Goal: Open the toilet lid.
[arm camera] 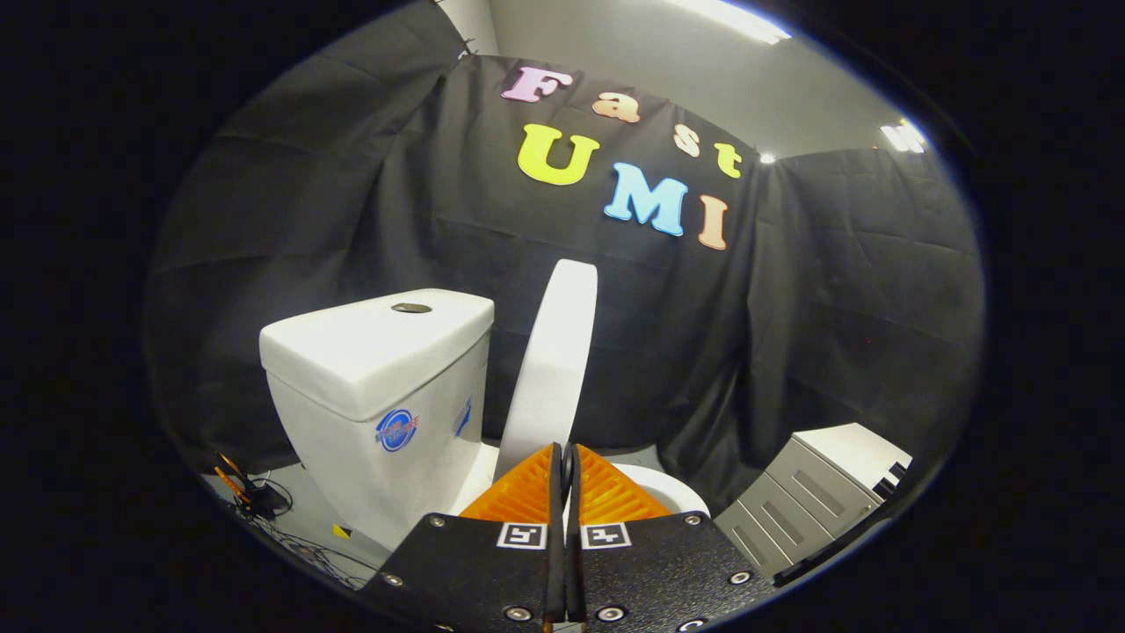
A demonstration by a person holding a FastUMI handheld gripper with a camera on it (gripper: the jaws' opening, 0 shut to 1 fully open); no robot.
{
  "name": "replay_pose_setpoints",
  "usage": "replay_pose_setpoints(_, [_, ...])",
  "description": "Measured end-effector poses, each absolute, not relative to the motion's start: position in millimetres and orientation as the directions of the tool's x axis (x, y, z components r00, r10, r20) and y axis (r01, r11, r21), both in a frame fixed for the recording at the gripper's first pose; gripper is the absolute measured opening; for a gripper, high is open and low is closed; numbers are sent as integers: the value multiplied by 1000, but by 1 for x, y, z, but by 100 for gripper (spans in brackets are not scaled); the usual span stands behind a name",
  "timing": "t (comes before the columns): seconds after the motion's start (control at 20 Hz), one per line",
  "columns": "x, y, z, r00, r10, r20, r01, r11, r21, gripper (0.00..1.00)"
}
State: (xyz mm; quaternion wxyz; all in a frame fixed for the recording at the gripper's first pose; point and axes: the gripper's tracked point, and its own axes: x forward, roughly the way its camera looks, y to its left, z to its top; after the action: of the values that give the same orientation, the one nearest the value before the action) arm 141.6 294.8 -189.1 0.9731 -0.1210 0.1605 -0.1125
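A white toilet stands just ahead of me, its tank (378, 369) to the left of the fingers. The toilet lid (554, 360) is raised, tilted up close to upright and seen edge-on, rising from right behind my fingertips. A curve of the white seat rim (672, 488) shows past the right finger. My gripper (565, 457) is shut, its two fingers pressed together with nothing visibly between them. The tips sit at the foot of the lid, whose lower end is hidden behind them.
A grey drawer cabinet (809, 492) with a white top stands to the right of the toilet. Cables and small tools (255, 501) lie on the floor left of the tank. Black cloth walls close in behind.
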Motion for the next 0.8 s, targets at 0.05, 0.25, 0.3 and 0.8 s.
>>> replay_pose_setpoints(0.05, [145, 303, -189, 928, -242, -285, 165, 950, -267, 0])
replay_pose_setpoints(0.25, [151, 333, -190, 944, -167, -286, 101, 968, -231, 0])
replay_pose_setpoints(0.3, [152, 339, -192, 945, -157, -288, 95, 971, -219, 0])
replay_pose_setpoints(0.8, [156, 347, -192, 949, -137, -284, 86, 979, -187, 0])
